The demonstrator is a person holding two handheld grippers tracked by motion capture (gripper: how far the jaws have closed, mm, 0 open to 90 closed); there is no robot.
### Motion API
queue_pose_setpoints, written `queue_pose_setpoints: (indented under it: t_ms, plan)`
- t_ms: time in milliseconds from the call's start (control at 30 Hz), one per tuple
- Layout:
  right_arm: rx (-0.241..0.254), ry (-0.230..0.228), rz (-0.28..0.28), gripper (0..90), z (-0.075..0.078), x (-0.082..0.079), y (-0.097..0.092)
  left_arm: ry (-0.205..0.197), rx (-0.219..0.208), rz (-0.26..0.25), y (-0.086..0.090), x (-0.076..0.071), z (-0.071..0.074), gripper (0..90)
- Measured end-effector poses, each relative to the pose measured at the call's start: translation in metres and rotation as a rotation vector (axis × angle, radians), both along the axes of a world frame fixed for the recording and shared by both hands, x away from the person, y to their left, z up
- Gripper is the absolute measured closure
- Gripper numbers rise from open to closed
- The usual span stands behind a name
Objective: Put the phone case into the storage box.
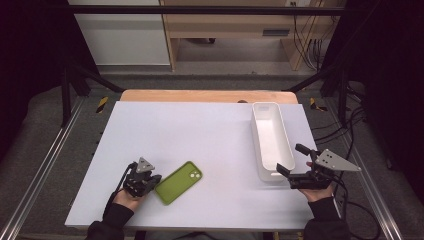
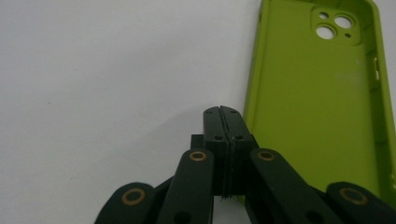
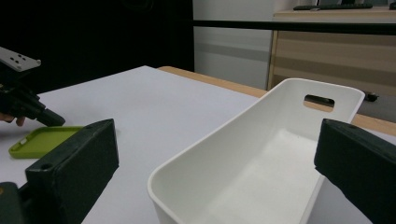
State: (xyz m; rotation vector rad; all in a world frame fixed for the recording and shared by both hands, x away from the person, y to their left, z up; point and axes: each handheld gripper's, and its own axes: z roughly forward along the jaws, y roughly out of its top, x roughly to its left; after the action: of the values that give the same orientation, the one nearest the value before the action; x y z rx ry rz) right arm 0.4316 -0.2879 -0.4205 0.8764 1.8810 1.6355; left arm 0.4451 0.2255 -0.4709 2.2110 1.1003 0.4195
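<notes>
High view puts the green phone case at about six o'clock on the white tabletop, lying hollow side up with its camera cutouts toward one o'clock and no brand or lettering legible on it. Just beside its nine-o'clock edge sits the left tool, jaws clenched on nothing. At four o'clock the right tool stands released, its jaws straddling the near end of the white bin, which carries no readable label.

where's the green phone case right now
In the high view the green phone case lies open side up on the near left part of the white table, just right of the shut left tool, well left of the white bin.
</notes>
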Motion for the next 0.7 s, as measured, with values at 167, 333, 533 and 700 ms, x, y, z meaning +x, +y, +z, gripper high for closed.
queue_pose_setpoints:
  t_ms: [167, 333, 533, 700]
  plan:
    - [0.000, -0.001, 0.000, 0.0, 0.000, 0.000, 0.000, 0.002, -0.002, -0.019, -0.003, -0.005, 0.000, 89.7]
    - [-0.001, -0.006, 0.000, 0.0, 0.000, 0.000, -0.001, 0.002, 0.000, -0.036, -0.006, -0.009, 0.000, 89.7]
    - [0.001, -0.002, -0.001, 0.0, 0.000, 0.000, 0.000, -0.006, -0.002, -0.038, -0.005, -0.011, 0.001, 89.7]
    - [-0.001, -0.008, 0.000, 0.0, 0.000, 0.000, -0.001, -0.062, -0.057, -0.027, 0.003, -0.010, 0.013, 85.6]
